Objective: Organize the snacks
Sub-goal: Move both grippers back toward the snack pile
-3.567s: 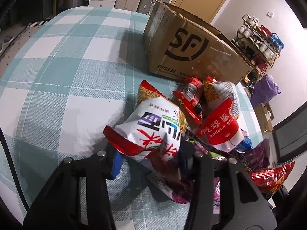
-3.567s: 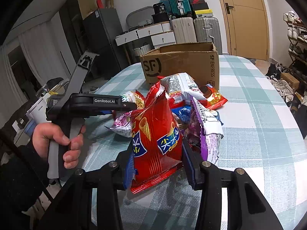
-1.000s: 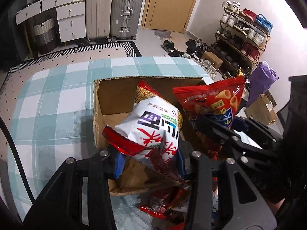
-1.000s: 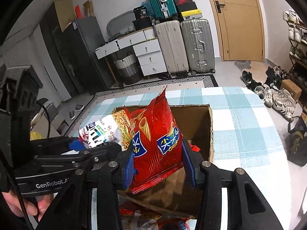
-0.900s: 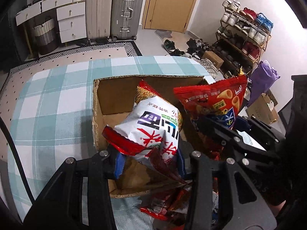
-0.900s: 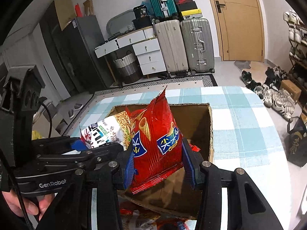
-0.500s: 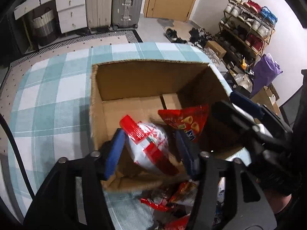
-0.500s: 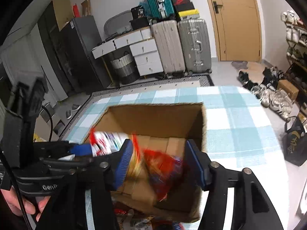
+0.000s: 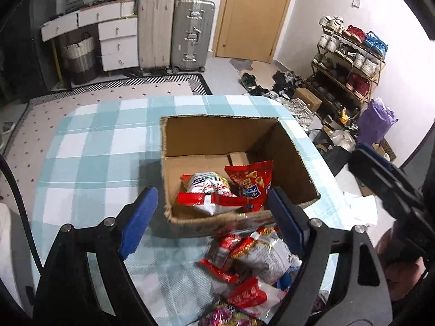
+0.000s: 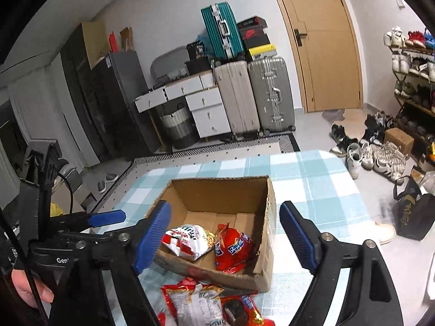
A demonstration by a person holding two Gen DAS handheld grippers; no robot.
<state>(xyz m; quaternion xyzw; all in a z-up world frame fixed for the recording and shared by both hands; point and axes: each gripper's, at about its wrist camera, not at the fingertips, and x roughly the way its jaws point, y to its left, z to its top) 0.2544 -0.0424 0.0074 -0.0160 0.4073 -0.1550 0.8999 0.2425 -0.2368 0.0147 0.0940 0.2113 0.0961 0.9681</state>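
Both grippers hung above the cardboard box (image 9: 285, 146). The left gripper (image 9: 212, 217) and the right gripper (image 10: 225, 233) had just been opening, jaws wide, nothing between their pads.

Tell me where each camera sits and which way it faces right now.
Left wrist: on the left hand-held gripper, looking down over open jaws into the cardboard box; the right hand-held gripper shows at the right.
Right wrist: on the right hand-held gripper, aimed flatter across the box toward the suitcases; the left gripper and a hand show.
Shared: box, white snack bag, red snack bag.
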